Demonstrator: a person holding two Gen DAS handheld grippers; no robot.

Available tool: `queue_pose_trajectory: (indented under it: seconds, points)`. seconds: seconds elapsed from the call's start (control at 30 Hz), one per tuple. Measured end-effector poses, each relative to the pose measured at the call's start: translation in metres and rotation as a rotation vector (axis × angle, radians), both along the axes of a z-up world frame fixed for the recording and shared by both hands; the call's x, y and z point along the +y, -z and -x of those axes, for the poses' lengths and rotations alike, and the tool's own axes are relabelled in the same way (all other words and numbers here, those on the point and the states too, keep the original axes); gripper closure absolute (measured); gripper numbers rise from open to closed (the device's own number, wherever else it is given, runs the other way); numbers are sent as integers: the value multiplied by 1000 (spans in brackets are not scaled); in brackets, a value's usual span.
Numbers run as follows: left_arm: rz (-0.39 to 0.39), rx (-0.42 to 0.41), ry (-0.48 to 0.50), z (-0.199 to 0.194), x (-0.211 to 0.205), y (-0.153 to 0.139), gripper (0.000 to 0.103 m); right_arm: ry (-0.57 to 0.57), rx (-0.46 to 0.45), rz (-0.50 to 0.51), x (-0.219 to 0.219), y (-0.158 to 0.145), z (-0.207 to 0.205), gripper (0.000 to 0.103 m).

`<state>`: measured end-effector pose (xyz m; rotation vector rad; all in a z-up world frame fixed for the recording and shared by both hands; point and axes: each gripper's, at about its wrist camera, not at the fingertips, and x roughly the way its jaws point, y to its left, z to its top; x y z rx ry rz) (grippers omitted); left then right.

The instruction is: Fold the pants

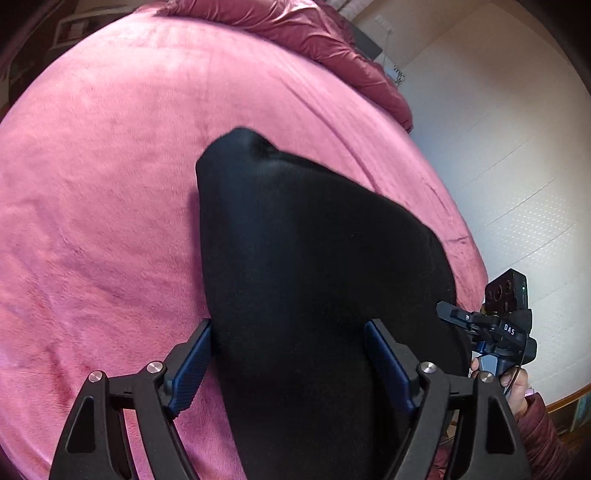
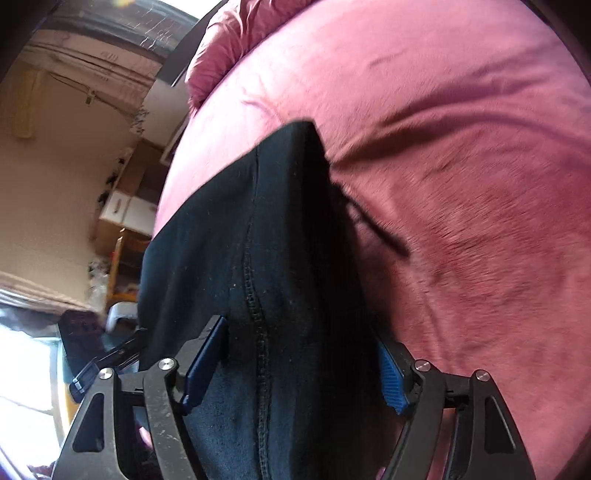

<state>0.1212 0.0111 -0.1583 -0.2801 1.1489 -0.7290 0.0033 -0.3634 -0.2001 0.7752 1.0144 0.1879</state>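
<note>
Black pants (image 1: pixel 314 258) lie on a pink plush bed cover (image 1: pixel 110 203), stretching away from the near edge. My left gripper (image 1: pixel 291 332) has its blue-padded fingers spread wide, with the black cloth lying between them. My right gripper (image 2: pixel 299 332) is likewise spread wide over the pants (image 2: pixel 258 240), whose stitched seam runs between its fingers. The right gripper also shows in the left wrist view (image 1: pixel 454 314) at the pants' right edge, held by a hand. Whether either gripper pinches the cloth is hidden.
A bunched pink quilt (image 1: pixel 314 33) lies at the far end of the bed. A white wall (image 1: pixel 498 147) stands beyond the bed's right side. Boxes and clutter (image 2: pixel 122 210) stand on the floor beside the bed in the right wrist view.
</note>
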Motion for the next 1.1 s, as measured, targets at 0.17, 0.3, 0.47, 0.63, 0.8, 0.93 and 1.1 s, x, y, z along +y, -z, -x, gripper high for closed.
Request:
queue_pose_trajectory:
  seconds: [0.17,0.3,0.47,0.63,0.8,0.93,1.1]
  points:
    - [16,52,21,2,-4,11,40,-52,0,40,11,1,-2,41]
    - [17,-7,38,14,-6,-3,55,-89,-21,106,30,-13,-6,55]
    - [-32,-118,33,35,0,-31,57,-119,-49,147,52,-34,-9,60]
    - [-54,-187,-9,41,22,-52,57,-163,-101,147,77,-54,-23,60]
    - [-63,-216,-65,45,51,-66,57,-217,-135,151,109,-67,-53,60]
    - [-61,-223,-112,31,78,-72,57,-257,-156,154,133,-76,-86,60]
    - [-59,-215,-163,3,110,-73,56,-301,-163,163,157,-84,-130,60]
